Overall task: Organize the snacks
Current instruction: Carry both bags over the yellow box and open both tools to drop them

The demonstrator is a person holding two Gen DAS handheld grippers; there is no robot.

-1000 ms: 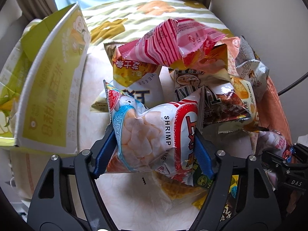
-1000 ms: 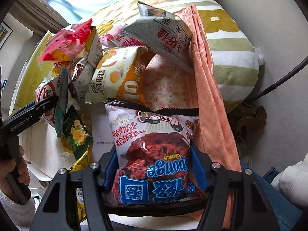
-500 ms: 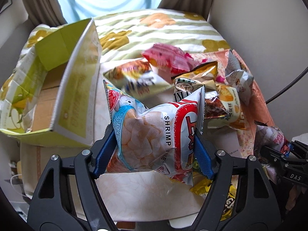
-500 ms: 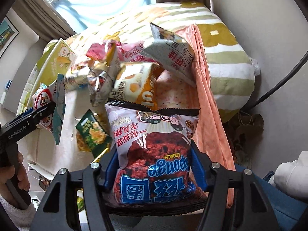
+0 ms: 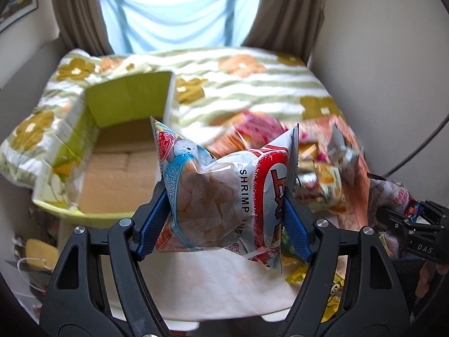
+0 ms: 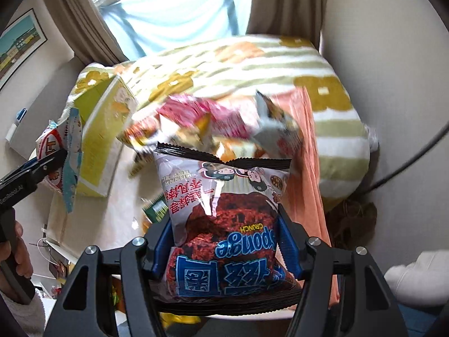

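My left gripper [image 5: 224, 216] is shut on a shrimp cracker bag [image 5: 221, 196] with a red and white label, held in the air above the table. An open green cardboard box [image 5: 118, 151] lies to its left, its brown inside bare. My right gripper [image 6: 224, 241] is shut on a Sponge Crunch chocolate bag [image 6: 224, 219], held upside down above the table. A blurred pile of snack bags [image 6: 213, 123] lies beyond it. The left gripper with the shrimp bag [image 6: 59, 157] shows at the left of the right wrist view, beside the box [image 6: 103, 137].
The white table [image 5: 213, 286] stands against a bed with a striped flowered blanket [image 5: 238, 84]. An orange cloth [image 6: 308, 185] hangs on the right. The right gripper's tip [image 5: 415, 224] shows at the right edge. A wall and a black cable [image 6: 407, 165] are on the right.
Both grippers have risen and pulled back with their bags. The snack pile now lies lower and farther off, and the box's open inside has come into the left wrist view.
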